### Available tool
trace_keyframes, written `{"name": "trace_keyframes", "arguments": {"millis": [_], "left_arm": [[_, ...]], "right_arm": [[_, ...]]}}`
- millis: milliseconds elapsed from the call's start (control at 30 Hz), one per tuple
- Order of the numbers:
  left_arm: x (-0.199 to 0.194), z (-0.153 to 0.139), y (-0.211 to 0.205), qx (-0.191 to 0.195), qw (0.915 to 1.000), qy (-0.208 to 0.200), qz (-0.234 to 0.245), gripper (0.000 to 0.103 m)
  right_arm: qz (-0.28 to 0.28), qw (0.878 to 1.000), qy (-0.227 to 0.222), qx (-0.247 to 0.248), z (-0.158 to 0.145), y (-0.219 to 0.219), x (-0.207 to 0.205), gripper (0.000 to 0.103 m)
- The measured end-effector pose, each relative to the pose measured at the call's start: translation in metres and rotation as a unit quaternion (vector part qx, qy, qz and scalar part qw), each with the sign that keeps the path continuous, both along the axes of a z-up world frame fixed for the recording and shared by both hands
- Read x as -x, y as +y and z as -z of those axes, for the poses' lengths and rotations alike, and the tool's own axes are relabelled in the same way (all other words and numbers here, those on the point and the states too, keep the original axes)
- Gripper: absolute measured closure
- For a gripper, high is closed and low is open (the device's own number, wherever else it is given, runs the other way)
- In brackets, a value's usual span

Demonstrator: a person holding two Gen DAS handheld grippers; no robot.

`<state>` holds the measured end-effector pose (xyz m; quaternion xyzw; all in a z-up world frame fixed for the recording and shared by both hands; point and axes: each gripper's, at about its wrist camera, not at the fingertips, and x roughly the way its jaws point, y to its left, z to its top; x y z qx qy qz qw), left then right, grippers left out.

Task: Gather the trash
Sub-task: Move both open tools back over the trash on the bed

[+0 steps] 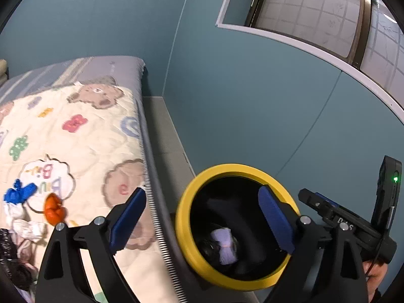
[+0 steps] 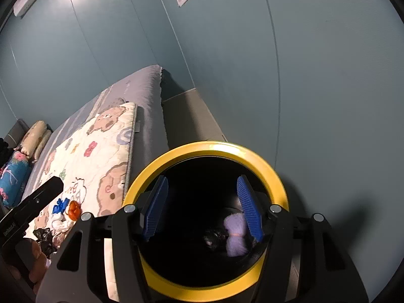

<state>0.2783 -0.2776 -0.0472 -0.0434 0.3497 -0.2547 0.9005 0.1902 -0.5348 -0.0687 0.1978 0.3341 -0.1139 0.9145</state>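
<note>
A black bin with a yellow rim (image 1: 188, 199) (image 2: 277, 179) stands on the floor beside the bed. A pale lilac scrap (image 1: 226, 248) (image 2: 236, 234) and a black crumpled piece (image 2: 214, 236) lie at its bottom. My left gripper (image 1: 202, 222) is open and empty, straddling the bin's rim at the bed edge. My right gripper (image 2: 202, 207) is open and empty, right above the bin mouth. On the bed quilt lie an orange wad (image 1: 53, 212) (image 2: 74, 209), a blue wad (image 1: 20, 193) (image 2: 60, 205), white crumpled paper (image 1: 27, 227) (image 2: 60, 223) and black scraps (image 2: 44, 237).
The bed with a cartoon quilt (image 1: 83, 136) (image 2: 96, 156) fills the left. A teal wall (image 1: 252, 101) (image 2: 303, 75) stands close behind the bin, with a window (image 1: 315, 10). Pillows (image 2: 32, 136) lie at the bed's far end. A narrow strip of grey floor (image 1: 166, 136) runs between bed and wall.
</note>
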Motion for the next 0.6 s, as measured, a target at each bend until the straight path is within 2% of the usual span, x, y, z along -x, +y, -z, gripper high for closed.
{"name": "trace_keyframes", "arguments": {"millis": [267,600], "left_arm": [[0.021,-0.024,0.048,0.006,0.9989,-0.038,-0.029,0.011],[0.054,-0.061,0.12,0.0,0.9937,-0.081,-0.078,0.009]], "right_arm": [[-0.022,0.999,-0.028,0.025,-0.02,0.037,0.01,0.047],[-0.086,0.993,-0.064,0.051,-0.063,0.102,0.017,0.047]]}}
